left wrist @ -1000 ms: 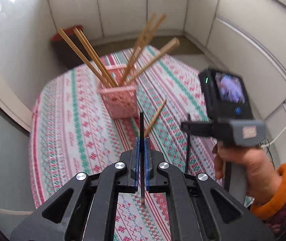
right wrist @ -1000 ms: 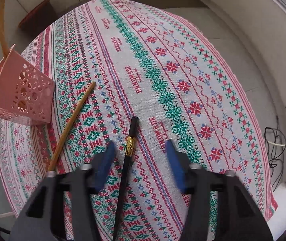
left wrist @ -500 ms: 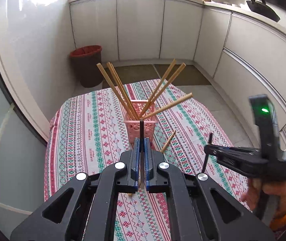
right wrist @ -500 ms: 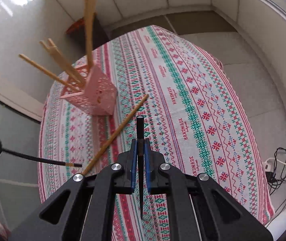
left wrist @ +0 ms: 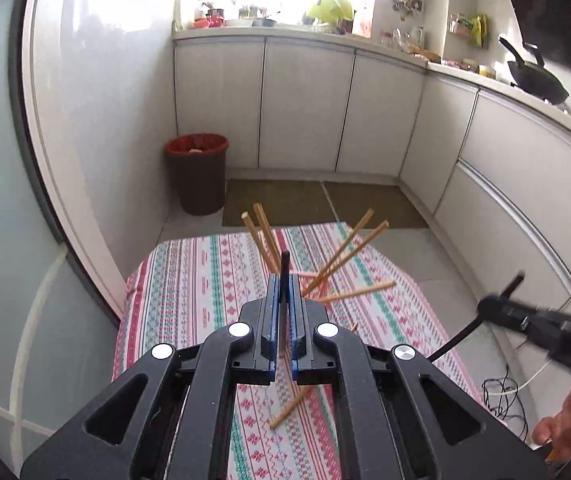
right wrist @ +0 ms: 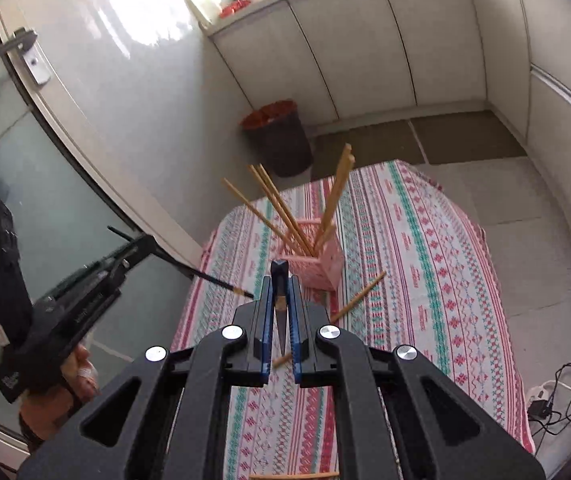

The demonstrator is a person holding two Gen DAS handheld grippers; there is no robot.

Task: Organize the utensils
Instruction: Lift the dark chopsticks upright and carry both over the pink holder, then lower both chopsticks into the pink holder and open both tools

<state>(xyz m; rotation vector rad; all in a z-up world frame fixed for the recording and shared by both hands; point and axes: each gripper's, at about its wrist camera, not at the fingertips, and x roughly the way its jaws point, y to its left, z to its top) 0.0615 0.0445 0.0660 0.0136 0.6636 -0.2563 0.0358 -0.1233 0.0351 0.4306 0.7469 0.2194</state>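
I am looking down into a small kitchen with pale cabinet doors (left wrist: 305, 104) wrapping two walls, a cluttered countertop (left wrist: 405, 54) under a bright window, and a black wok (left wrist: 537, 80) at the far right. A frosted glass door with a metal handle (right wrist: 17, 54) stands on the left. On the tiled floor sits a dark bin with a red liner (left wrist: 199, 174). Below me is a table under a striped red, green and white tablecloth (right wrist: 417, 248). On it stands a pink perforated basket (right wrist: 325, 262) bristling with wooden chopsticks (right wrist: 285, 216); one loose wooden chopstick (right wrist: 359, 296) lies just beside it. My left gripper (left wrist: 283, 320) is clamped on a black chopstick (left wrist: 284, 270), and my right gripper (right wrist: 281, 320) pinches another black chopstick (right wrist: 279, 280), both above the table.
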